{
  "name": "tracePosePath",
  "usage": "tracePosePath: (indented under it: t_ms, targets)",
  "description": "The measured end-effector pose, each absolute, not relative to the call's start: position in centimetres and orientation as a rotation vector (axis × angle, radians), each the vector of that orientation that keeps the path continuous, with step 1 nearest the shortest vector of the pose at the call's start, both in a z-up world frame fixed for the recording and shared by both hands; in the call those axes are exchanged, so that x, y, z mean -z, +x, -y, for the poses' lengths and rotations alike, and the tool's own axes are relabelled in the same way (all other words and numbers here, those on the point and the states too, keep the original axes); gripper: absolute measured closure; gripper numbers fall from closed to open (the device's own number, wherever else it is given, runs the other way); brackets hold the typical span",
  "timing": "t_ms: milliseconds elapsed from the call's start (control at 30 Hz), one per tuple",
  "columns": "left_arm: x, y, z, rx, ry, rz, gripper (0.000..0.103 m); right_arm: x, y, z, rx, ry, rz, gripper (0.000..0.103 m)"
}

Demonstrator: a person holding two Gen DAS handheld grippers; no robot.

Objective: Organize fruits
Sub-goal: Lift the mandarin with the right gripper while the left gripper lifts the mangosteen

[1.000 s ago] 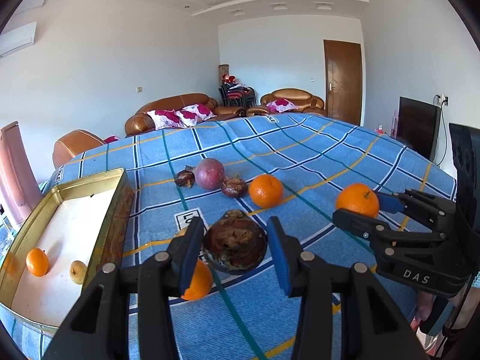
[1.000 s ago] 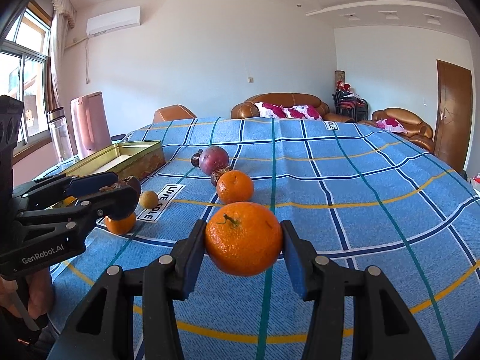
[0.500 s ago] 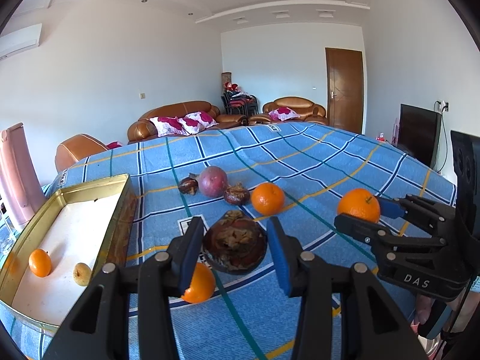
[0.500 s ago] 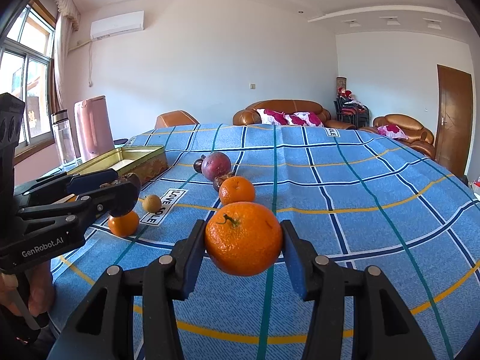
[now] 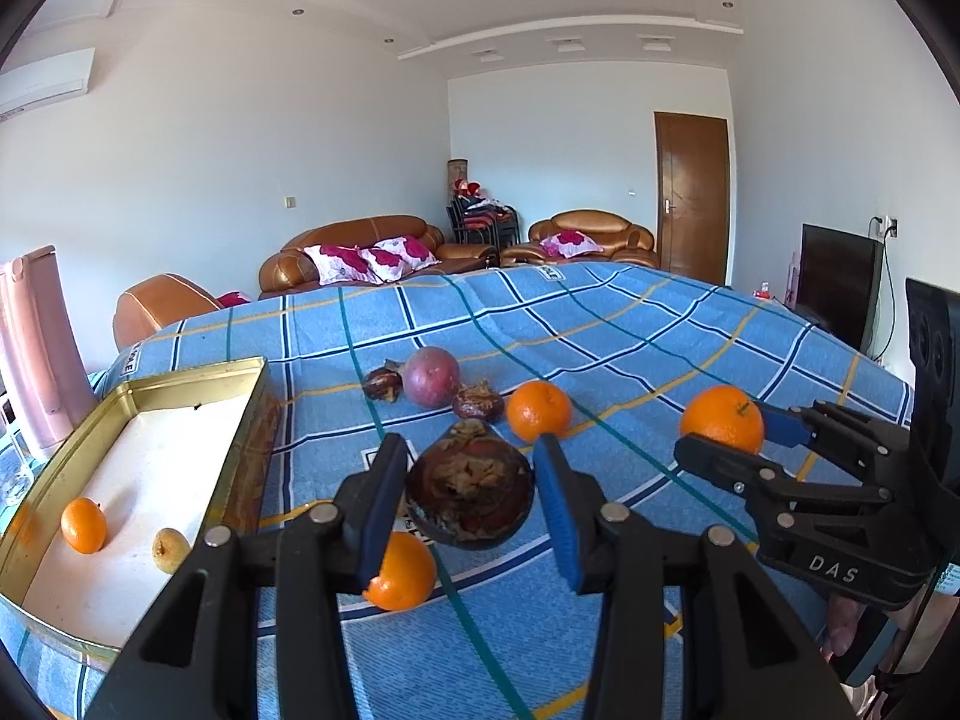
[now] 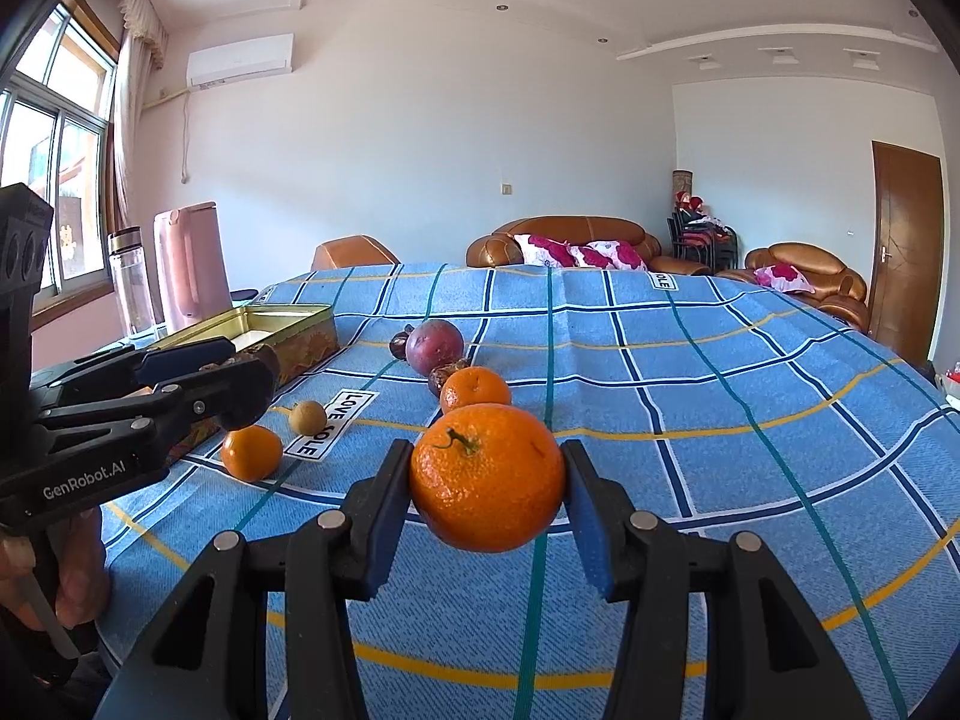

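Fruits: two in grip, several loose on checked blue tablecloth (image 5: 660, 324), two already in gold tin (image 5: 198, 372).

Left gripper (image 5: 468, 495): closed on dark brown mangosteen (image 5: 469, 495), held clear of the cloth between the blue pads. Jaws narrow, pads pressing both flanks.

Right gripper (image 6: 487, 480): closed on large orange (image 6: 487, 477), stem uppermost, lifted off the cloth. Jaws set somewhat wider to suit the rounder fruit.

Tin: ahead and to the left of left gripper, near; well to the left of right gripper, beyond the left tool. Contents: small orange (image 5: 84, 525), small tan fruit (image 5: 170, 549), side by side at the near end.

Loose stock, relative to left gripper: mandarin (image 5: 401, 570) just below and behind the left pad; second orange (image 5: 538, 411) just ahead, slightly right; purple passion fruit (image 5: 431, 376) further ahead, flanked by two small dark fruits (image 5: 383, 385). Tan longan (image 6: 308, 417) on the cloth, ahead-left of right gripper, beside a white label.

Step in hand, as judged: carry phase, both picks complete, neither fruit yet delivered.

Next move, as judged: swing left gripper leftward over the tin rim, lower, release onto bare white floor clear of the two fruits there. Right gripper to follow across, passing over loose fruit without knocking it; round orange liable to roll on release, so low drop advised.
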State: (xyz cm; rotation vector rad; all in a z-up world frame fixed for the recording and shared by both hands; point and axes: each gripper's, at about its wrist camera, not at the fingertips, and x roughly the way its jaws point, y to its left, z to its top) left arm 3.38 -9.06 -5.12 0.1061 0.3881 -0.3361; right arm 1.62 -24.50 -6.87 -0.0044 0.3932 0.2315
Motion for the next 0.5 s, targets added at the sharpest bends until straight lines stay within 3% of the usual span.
tracePosePath:
  t_ms: [500]
  targets:
    - [4.86,2.72,8.77,0.333,0.097,-0.346,0.058,6.72,0.79,24.59,-0.237,-0.010,-0.341,0.052]
